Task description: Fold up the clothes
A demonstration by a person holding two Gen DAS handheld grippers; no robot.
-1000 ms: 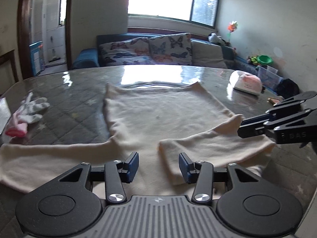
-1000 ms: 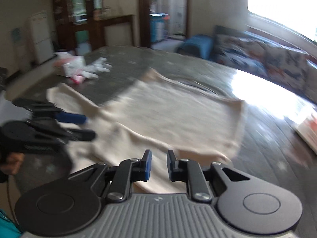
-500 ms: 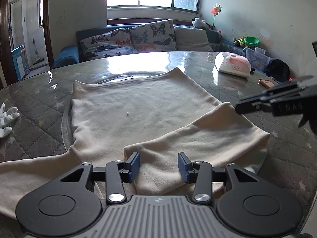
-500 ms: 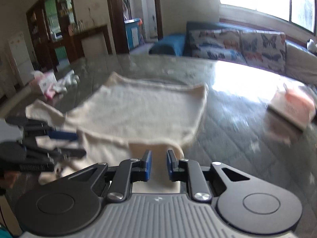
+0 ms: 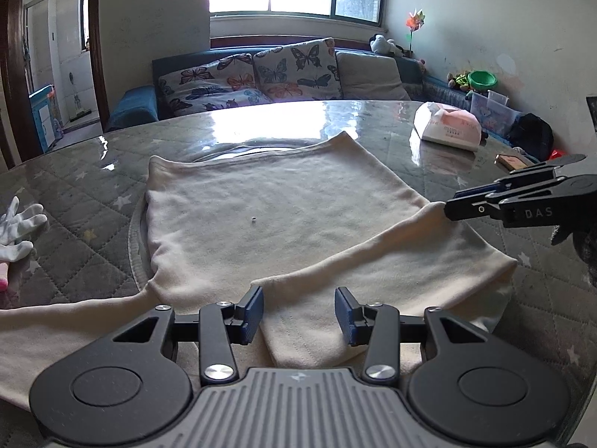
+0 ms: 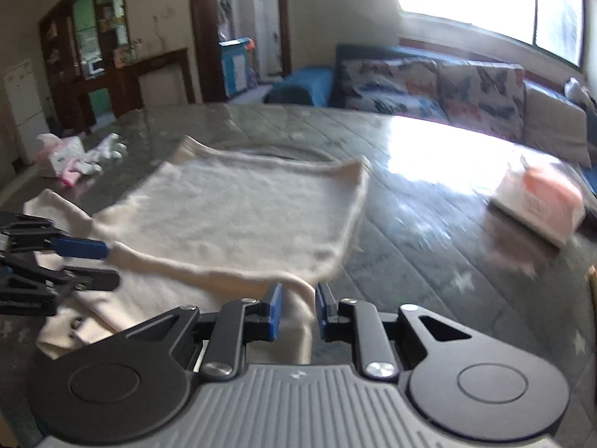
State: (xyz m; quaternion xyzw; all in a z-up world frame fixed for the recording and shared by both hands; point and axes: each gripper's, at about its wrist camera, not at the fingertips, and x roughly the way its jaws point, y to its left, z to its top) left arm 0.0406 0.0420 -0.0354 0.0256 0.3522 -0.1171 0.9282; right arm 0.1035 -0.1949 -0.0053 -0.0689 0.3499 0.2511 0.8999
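Note:
A cream long-sleeved top point(image 5: 276, 216) lies flat on the quilted table, its right sleeve point(image 5: 391, 268) folded across the near part of the body. The other sleeve point(image 5: 56, 321) stretches out to the left. My left gripper point(image 5: 298, 311) is open, its jaws on either side of the folded sleeve's cuff end. My right gripper point(image 6: 298, 308) is open, jaws astride the sleeve's fold edge point(image 6: 302, 298); it also shows in the left wrist view point(image 5: 459, 205) at the sleeve's far right corner. The left gripper shows in the right wrist view point(image 6: 93, 265).
A tissue pack point(image 5: 447, 127) and a small brown object point(image 5: 509, 160) lie at the table's right. White gloves point(image 5: 18, 224) lie at the left edge. A sofa with butterfly cushions point(image 5: 261, 74) stands behind the table. A glass turntable rim point(image 5: 261, 145) shows under the top.
Both grippers have moved right along the table edge and lowered the right sleeve over the body. The right gripper's jaws have opened wider. The left gripper stays open.

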